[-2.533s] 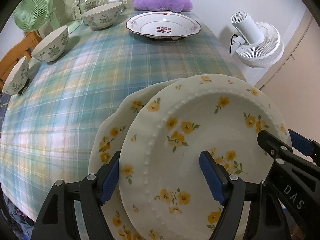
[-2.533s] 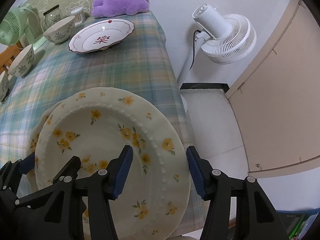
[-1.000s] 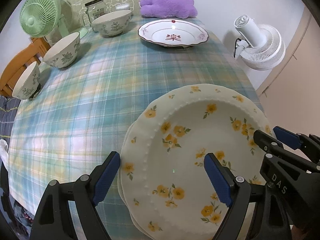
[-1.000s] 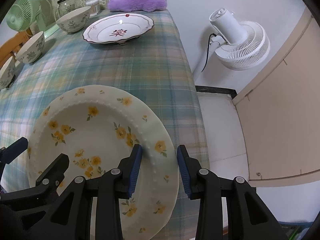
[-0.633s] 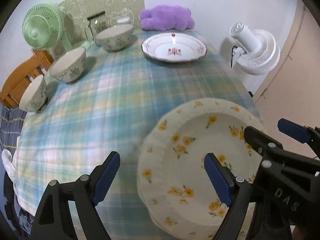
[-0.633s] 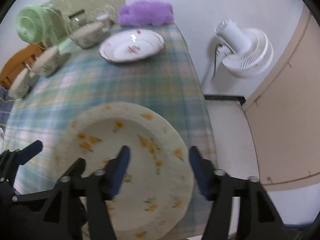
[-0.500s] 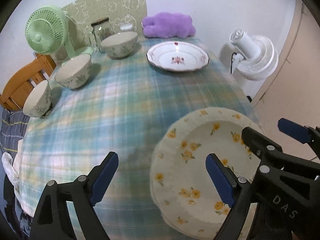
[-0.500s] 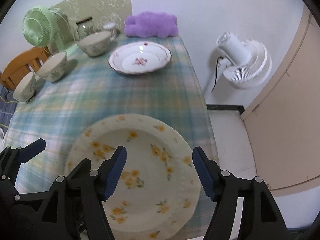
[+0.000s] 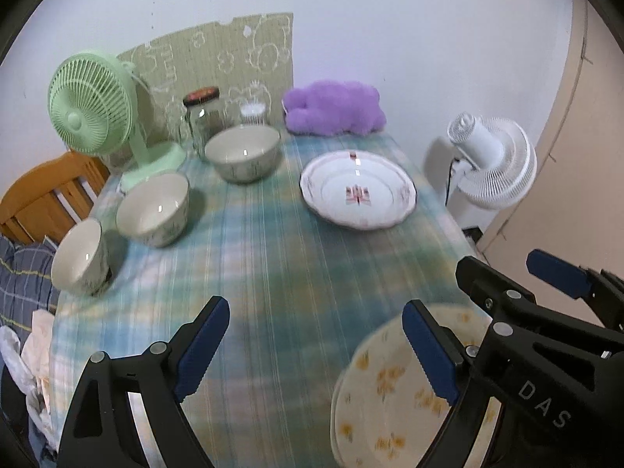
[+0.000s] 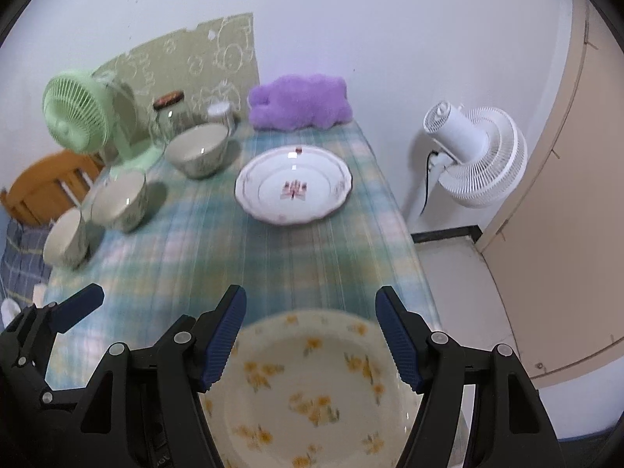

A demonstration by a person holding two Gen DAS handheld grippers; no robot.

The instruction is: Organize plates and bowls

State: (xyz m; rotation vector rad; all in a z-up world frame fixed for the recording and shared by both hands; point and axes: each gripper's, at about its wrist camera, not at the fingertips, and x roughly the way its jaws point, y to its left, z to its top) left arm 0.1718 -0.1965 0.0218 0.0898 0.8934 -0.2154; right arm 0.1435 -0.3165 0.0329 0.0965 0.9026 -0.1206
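Grippers first: the right gripper (image 10: 310, 335) hangs wide and empty above the yellow-flowered plates (image 10: 308, 390), its jaws having just been opening off the rim, and the left gripper (image 9: 316, 345) is equally wide, holding nothing. That stack sits at the near right corner of the table (image 9: 273, 257), so a careless pass could knock it off. Farther out wait 1 red-patterned plate (image 9: 357, 193) and 3 bowls (image 9: 154, 208), apart, and nesting these hard could chip them.
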